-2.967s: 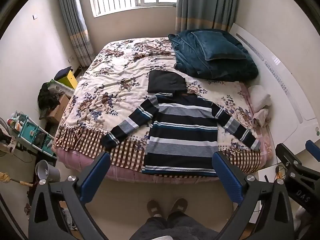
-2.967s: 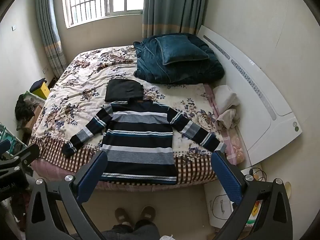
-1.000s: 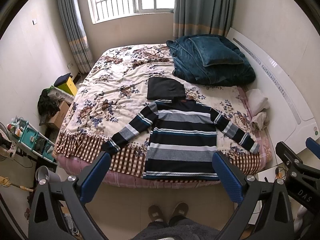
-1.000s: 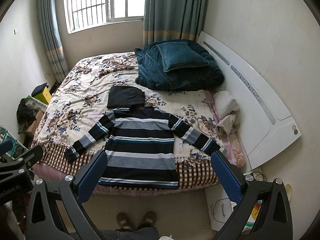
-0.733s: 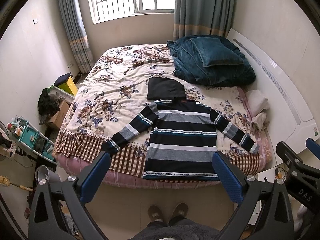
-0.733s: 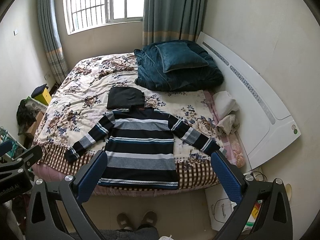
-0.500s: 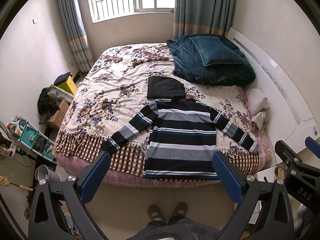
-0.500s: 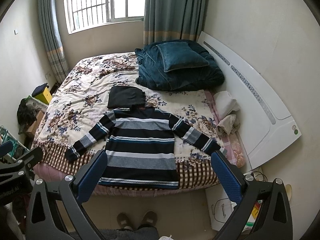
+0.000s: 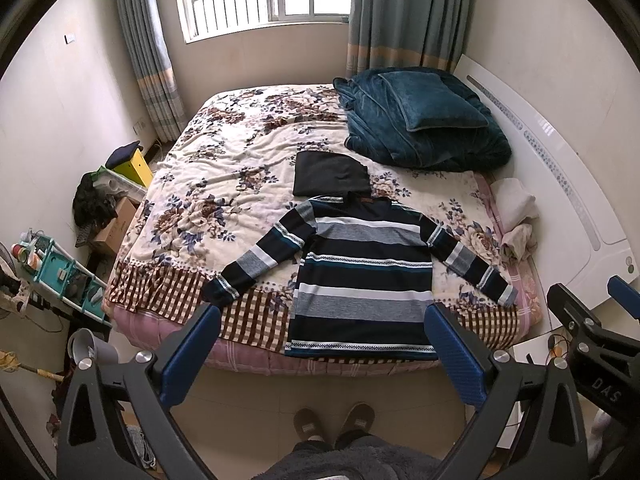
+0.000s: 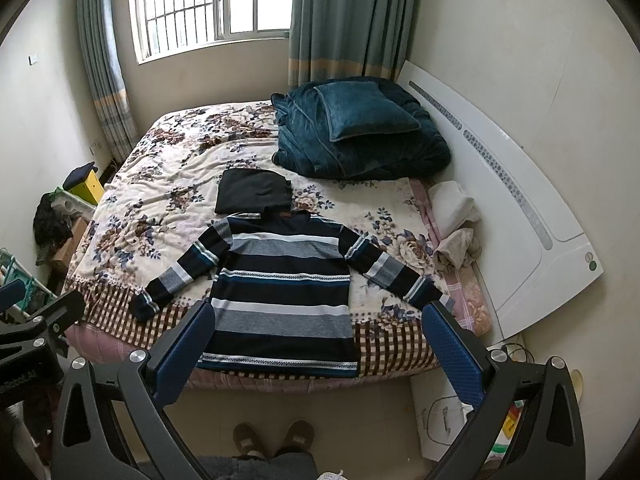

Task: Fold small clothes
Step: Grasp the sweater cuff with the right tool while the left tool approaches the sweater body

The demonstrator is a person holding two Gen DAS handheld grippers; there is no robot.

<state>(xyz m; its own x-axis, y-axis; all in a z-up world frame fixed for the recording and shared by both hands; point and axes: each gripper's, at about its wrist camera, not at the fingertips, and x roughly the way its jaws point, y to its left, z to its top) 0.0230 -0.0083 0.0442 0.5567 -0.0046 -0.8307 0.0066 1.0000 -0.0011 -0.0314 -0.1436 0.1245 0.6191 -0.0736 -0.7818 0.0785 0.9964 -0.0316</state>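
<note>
Both jaws wide, empty, above striped sweater (image 9: pixel 362 276); right view alone shows cable box (image 10: pixel 440 420).

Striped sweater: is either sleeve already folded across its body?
No. The striped sweater lies flat on the bed with both sleeves spread outward, neither folded in.

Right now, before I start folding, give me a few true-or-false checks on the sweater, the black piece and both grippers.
1. The sweater lies flat with both sleeves spread. True.
2. The left gripper is shut on a sleeve. False: it is open, holding nothing.
3. The black piece lies beyond the collar. True.
4. The right gripper holds the hem. False: it is open, off the bed.
5. The sweater is already folded. False: it is unfolded.
</note>
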